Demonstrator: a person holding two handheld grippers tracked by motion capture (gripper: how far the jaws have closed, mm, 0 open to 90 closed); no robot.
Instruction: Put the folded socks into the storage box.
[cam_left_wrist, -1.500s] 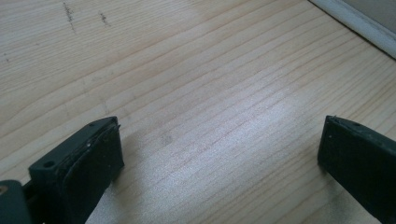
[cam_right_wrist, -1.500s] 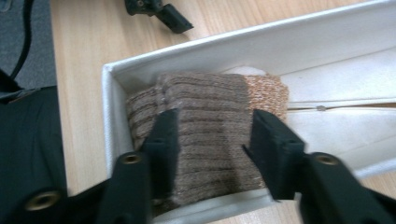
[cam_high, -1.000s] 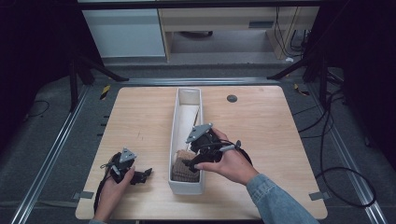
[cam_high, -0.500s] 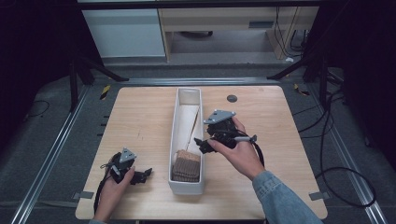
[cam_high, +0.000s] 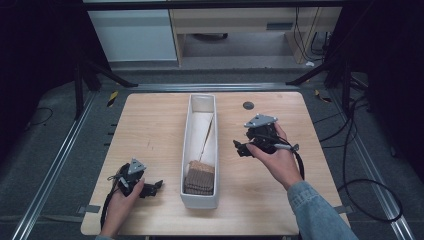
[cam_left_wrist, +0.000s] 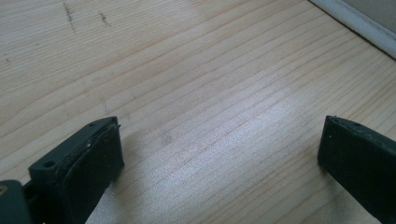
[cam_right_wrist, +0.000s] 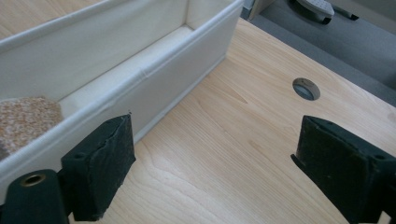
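High view, left side: the left gripper (cam_high: 156, 186) rested low on the pale wooden table (cam_high: 150, 130) near its front-left corner, held in the person's left hand (cam_high: 120, 202) and pointing toward the long white rectangular tray (cam_high: 186, 150).
Left gripper view: jaws stood wide apart with bare wood grain between them — nothing held.
Tray: its long axis ran from the near edge to the far edge, mid-table, between the two hands; a brown woven stack of coaster-like pads (cam_high: 199, 177) lay in its near end, with a lighter flat sheet leaning farther along.
Right gripper (cam_high: 239, 148): it hovered just right of the tray's middle, jaws spread and empty.
Right gripper view: the tray's white wall (cam_right_wrist: 154, 88) lay to the left, the brown stack (cam_right_wrist: 25, 119) just inside.
Nearer hand: by my judgement both sat about equally near the stack — only the tray walls stood between.
Other: a small round grey grommet (cam_high: 248, 105) sat at the far right of the table.
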